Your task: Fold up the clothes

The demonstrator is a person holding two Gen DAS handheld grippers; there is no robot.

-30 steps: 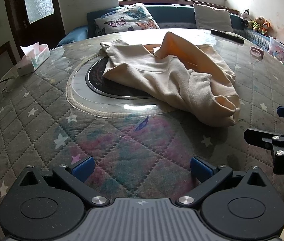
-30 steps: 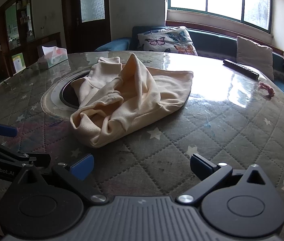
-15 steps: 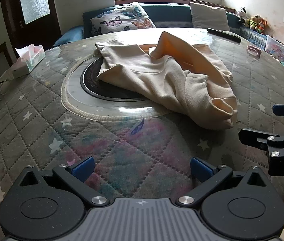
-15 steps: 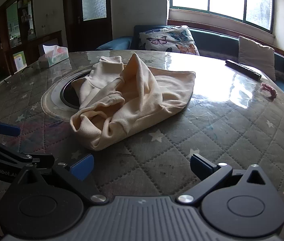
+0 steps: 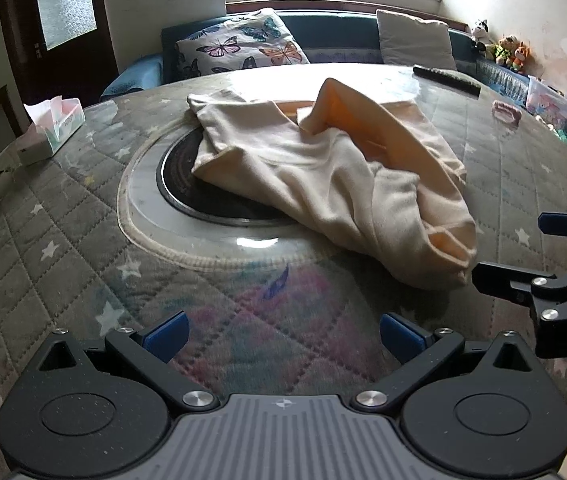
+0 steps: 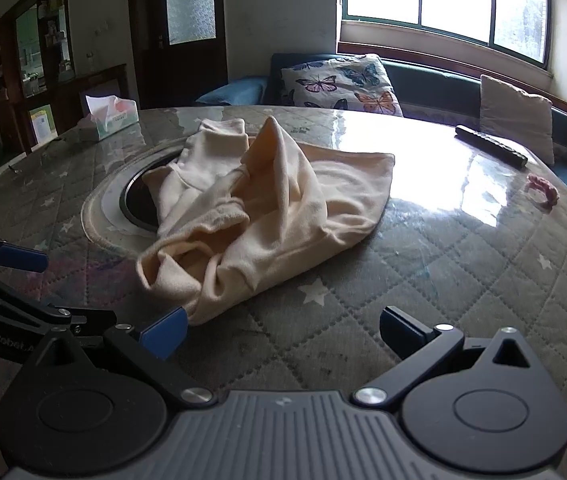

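A cream garment [image 5: 323, 176] lies crumpled in a heap on the round quilted table [image 5: 63, 248], partly over the dark round insert [image 5: 179, 188]. My left gripper [image 5: 281, 334] is open, low over the table a short way in front of the heap, with nothing between its fingers. My right gripper [image 6: 281, 330] is open too, and its left fingertip sits right by the garment's [image 6: 251, 216] near hem. In the left wrist view the right gripper [image 5: 523, 248] shows at the right edge, its lower finger close to the garment's cuffed end.
A tissue box [image 5: 53, 130] stands at the table's left edge. A dark remote [image 6: 491, 146] and a small pink object [image 6: 543, 192] lie on the far right of the table. Behind it runs a sofa with a butterfly cushion [image 5: 239, 46].
Both grippers have moved forward toward the garment, which now looks larger and nearer. The right gripper's fingertip has come up to the near hem. The garment itself has not moved.
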